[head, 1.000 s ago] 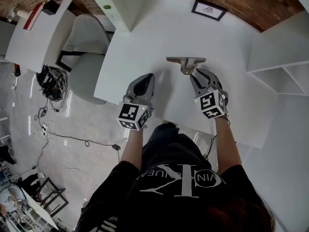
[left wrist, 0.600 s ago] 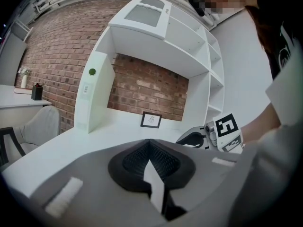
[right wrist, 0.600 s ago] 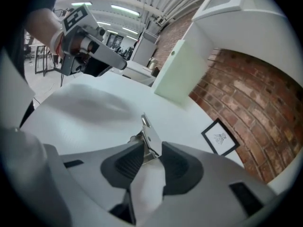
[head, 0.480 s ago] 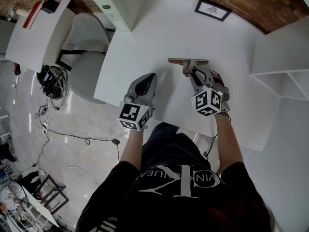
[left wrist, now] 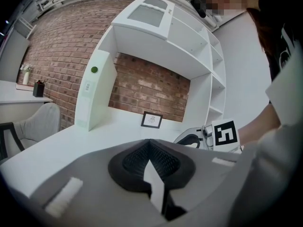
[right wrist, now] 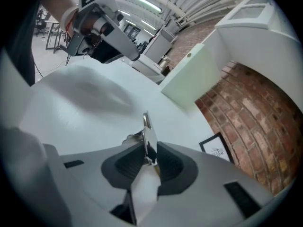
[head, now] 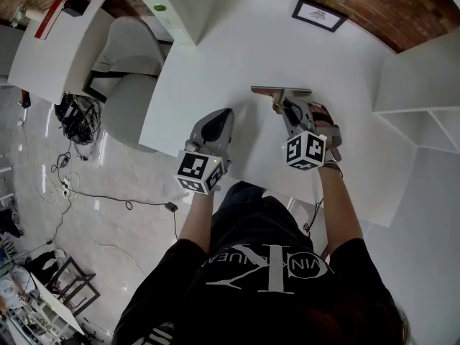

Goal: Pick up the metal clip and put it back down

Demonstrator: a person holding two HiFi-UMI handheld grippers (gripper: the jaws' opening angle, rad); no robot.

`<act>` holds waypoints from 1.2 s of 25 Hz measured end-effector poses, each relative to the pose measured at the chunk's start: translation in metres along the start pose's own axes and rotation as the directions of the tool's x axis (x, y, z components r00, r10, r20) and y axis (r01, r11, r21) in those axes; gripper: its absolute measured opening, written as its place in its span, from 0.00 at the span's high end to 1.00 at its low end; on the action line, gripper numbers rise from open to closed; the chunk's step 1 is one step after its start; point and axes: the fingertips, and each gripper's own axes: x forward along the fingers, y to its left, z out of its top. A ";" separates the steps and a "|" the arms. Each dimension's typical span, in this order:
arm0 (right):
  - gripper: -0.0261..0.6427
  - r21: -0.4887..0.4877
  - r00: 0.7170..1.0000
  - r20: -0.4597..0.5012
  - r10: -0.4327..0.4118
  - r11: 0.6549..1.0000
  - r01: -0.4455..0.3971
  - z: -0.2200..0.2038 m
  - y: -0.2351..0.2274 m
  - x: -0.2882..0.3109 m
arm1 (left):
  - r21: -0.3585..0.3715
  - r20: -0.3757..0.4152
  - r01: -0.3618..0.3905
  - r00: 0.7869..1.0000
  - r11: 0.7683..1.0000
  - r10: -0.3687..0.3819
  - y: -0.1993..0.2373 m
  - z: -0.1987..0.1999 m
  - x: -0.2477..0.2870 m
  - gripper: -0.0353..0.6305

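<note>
The metal clip [head: 280, 92] is a flat silvery bar with a short handle, seen edge-on as a shiny blade [right wrist: 148, 137] in the right gripper view. My right gripper [head: 289, 108] is shut on the clip's handle, over the middle of the white table [head: 237, 49]. Whether the clip rests on the table or hangs just above it I cannot tell. My left gripper [head: 215, 126] is shut with nothing in it, near the table's front edge, left of the right one.
A framed picture [head: 316, 14] leans at the back by the brick wall. A pale green-white box [head: 176, 6] stands at the back left. White shelving [head: 420, 99] rises on the right. A grey chair [head: 133, 70] is left of the table.
My right gripper has moved forward to the clip and shut on its handle. The left gripper has stayed where it was.
</note>
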 end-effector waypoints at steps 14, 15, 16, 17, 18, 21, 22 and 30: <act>0.94 -0.007 0.996 0.027 -0.086 0.996 0.087 0.010 -0.022 -0.008 | 0.013 0.023 -0.034 0.999 0.999 0.034 0.005 0.011 -0.016 0.94; 0.94 0.019 0.995 0.032 -0.093 0.996 0.093 0.011 -0.026 -0.011 | 0.014 0.025 -0.035 0.999 0.999 0.034 0.004 0.013 -0.017 0.94; 0.94 0.043 0.994 0.035 -0.100 0.994 0.099 0.012 -0.029 -0.014 | 0.014 0.028 -0.034 0.999 0.999 0.034 0.003 0.014 -0.019 0.94; 0.94 0.065 0.993 0.038 -0.108 0.992 0.105 0.013 -0.032 -0.018 | 0.014 0.033 -0.034 0.999 0.999 0.033 0.002 0.016 -0.020 0.94; 0.94 0.088 0.992 0.041 -0.116 0.990 0.112 0.014 -0.034 -0.022 | 0.015 0.037 -0.033 0.999 0.999 0.033 0.001 0.017 -0.022 0.94; 0.94 0.168 0.989 0.049 -0.138 0.977 0.128 0.013 -0.039 -0.035 | 0.014 0.049 -0.034 0.998 0.999 0.033 -0.003 0.019 -0.025 0.94; 0.94 0.198 0.988 0.052 -0.145 0.971 0.132 0.012 -0.042 -0.040 | 0.014 0.053 -0.033 0.998 0.999 0.033 -0.004 0.021 -0.025 0.94; 0.94 0.419 0.972 0.074 -0.224 0.891 0.174 0.005 -0.061 -0.092 | 0.020 0.067 -0.015 0.998 1.000 0.014 -0.028 0.031 -0.028 0.94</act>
